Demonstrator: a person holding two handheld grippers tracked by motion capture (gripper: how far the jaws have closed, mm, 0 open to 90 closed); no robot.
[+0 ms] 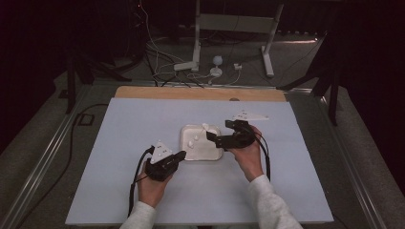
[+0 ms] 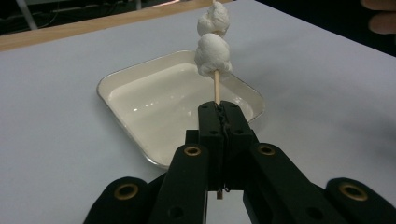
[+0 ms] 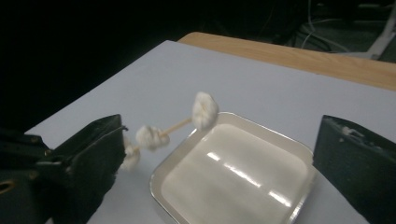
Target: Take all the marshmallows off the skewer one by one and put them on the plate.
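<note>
Two marshmallows (image 2: 212,53) skewered over tray (image 2: 126,79) (bare inside)

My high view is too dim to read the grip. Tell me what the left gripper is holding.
Observer: The left gripper is shut on a thin wooden skewer that carries white fluffy lumps.
Operator: Check the tray for loose pieces.
Observer: The tray is glossy inside and holds nothing; the lumps sit up on the skewer.
Operator: Report the right jaws.
Observer: The right gripper stands wide open with nothing gripped between its jaws.
</note>
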